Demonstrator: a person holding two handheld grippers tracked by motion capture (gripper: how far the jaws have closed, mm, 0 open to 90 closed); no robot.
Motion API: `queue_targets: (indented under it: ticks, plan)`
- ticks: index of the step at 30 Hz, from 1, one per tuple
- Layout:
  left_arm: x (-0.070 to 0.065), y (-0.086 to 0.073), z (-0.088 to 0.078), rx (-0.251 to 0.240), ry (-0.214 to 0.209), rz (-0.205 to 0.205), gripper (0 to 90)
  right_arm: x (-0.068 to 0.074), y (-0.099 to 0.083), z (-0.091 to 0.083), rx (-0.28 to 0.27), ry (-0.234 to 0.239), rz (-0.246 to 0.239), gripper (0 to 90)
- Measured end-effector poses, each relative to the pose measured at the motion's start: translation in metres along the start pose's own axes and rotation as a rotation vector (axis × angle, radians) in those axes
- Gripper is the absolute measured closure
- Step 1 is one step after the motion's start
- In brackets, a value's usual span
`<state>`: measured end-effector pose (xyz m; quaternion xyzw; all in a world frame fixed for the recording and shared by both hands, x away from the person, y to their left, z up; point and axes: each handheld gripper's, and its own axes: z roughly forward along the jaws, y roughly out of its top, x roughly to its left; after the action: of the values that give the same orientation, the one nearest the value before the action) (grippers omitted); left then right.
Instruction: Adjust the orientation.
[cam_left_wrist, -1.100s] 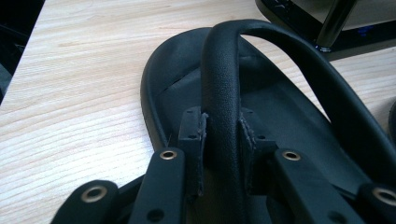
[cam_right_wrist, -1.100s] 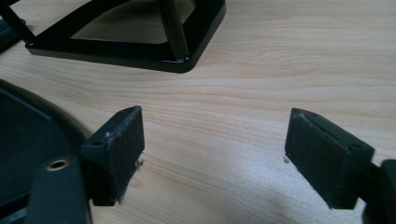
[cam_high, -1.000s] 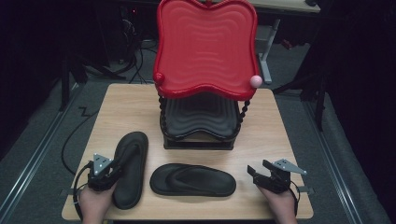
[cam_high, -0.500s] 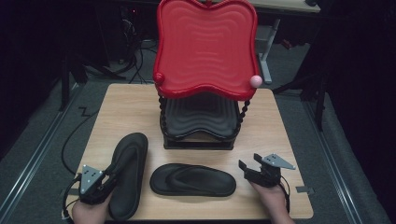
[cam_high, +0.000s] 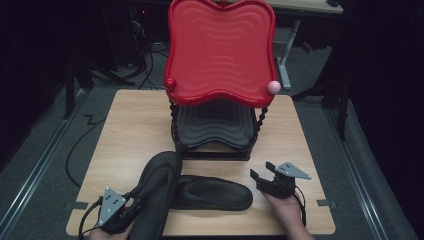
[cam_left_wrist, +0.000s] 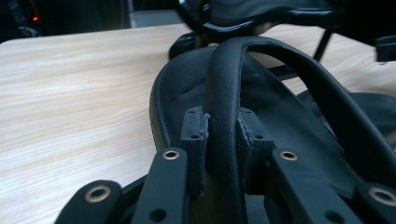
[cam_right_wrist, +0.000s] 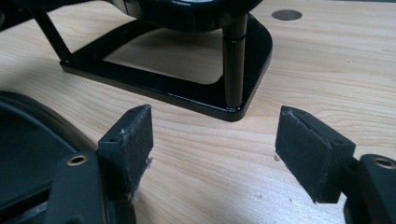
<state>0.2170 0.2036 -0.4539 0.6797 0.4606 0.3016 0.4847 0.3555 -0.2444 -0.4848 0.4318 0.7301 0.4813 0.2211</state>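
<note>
left sandal (cam_high: 155, 197) heel cut off at bottom edge, lower rack tray (cam_high: 215, 125) partly hidden under red tray (cam_high: 220, 50)

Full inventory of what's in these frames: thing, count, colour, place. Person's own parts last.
Light wooden table: 1, tan, centre of the high view.
Two-tier shelf stand: 1, glossy red wavy top tray, black lower tray and base, middle-back of the table.
Pink ball knob: 1, front right corner of the red tray.
Black rubber flip-flop sandals: 2; one angled at front left, overlapping the other, which lies flat at front centre.
Left tongs: black, shut on the left sandal's strap.
Right tongs: black, open, just right of the flat sandal.
Hands: 2; right, bottom edge.
</note>
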Motion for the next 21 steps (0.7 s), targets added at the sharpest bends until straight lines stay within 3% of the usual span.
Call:
queue_targets:
  ticks: [9, 14, 21]
  plan:
    - [-0.018, 0.013, 0.007, -0.056, -0.077, 0.022, 75.5, 0.015, 0.000, -0.016, -0.037, 0.029, -0.010, 27.7]
    - [-0.030, 0.024, 0.014, -0.090, -0.107, 0.039, 75.7, 0.033, 0.005, -0.024, -0.055, 0.060, -0.017, 26.2]
    - [-0.047, 0.039, 0.034, -0.107, -0.124, 0.066, 75.8, 0.060, 0.024, -0.040, -0.128, 0.114, -0.019, 26.7]
